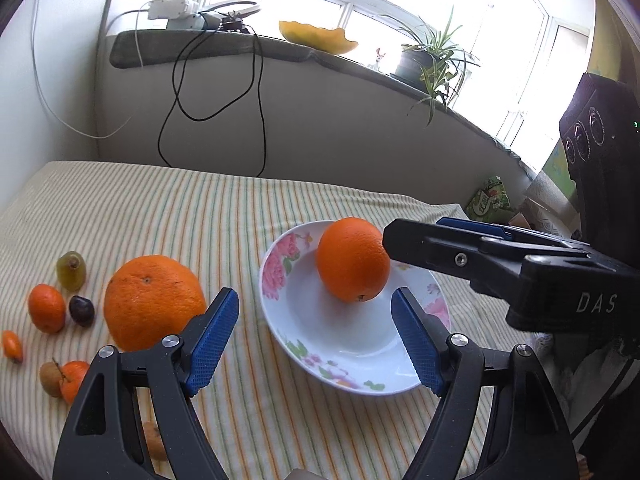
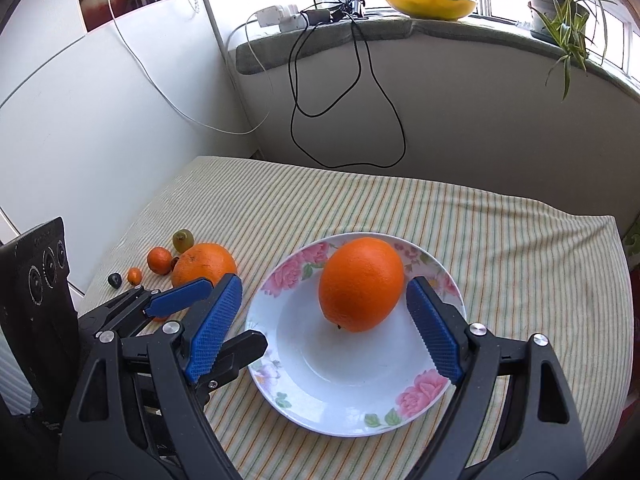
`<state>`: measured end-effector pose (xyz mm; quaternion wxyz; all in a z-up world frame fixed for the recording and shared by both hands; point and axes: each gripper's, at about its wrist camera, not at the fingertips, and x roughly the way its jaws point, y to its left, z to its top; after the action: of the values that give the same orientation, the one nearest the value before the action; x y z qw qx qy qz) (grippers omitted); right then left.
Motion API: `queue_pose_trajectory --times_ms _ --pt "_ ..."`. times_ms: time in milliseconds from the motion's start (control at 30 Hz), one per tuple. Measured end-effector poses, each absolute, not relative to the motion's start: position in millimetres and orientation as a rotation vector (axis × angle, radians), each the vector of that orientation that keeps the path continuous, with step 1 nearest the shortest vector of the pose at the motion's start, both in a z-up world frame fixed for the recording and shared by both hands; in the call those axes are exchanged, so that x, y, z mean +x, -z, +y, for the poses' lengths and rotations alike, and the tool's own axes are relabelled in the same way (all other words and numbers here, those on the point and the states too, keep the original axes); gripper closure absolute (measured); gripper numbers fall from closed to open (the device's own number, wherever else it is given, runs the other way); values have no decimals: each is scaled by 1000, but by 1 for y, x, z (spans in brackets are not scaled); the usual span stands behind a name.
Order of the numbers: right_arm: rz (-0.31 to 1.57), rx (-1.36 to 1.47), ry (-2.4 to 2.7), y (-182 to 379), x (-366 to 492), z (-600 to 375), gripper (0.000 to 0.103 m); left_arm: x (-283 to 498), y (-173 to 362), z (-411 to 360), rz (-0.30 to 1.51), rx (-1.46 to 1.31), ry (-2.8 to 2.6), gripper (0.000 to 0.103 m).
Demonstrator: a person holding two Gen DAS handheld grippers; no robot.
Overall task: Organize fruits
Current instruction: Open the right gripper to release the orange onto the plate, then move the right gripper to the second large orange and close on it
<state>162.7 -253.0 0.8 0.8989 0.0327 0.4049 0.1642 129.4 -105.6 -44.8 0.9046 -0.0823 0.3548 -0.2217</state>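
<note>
The cloth (image 2: 500, 248) over the surface is a matt, ribbed weave in thin stripes, and the bowl (image 2: 320, 376) on it looks like glazed ceramic, smooth and glossy with a printed flower rim. The orange (image 2: 360, 284) in the bowl has a finely pebbled, slightly shiny peel, while the bigger orange (image 1: 154, 302) near the cloth's left edge is duller and rougher. Both grippers, left (image 1: 314, 338) and right (image 2: 324, 326), are matt black plastic with bright metal screws and knurled blue rubbery pads (image 1: 212, 340).

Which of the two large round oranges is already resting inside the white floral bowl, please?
The smooth, bright large orange lies in the white floral bowl; the other large orange, duller and rougher, sits on the striped cloth beside the small fruits.
</note>
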Motion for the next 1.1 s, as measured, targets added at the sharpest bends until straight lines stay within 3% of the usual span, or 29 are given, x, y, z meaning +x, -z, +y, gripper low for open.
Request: queue_pose_trajectory --times_ms 433,1100 --pt "825 57 -414 -3 172 -219 16 120 51 -45 729 -218 359 24" --pt "1028 121 -680 24 211 -151 16 137 69 -10 782 -243 343 25"
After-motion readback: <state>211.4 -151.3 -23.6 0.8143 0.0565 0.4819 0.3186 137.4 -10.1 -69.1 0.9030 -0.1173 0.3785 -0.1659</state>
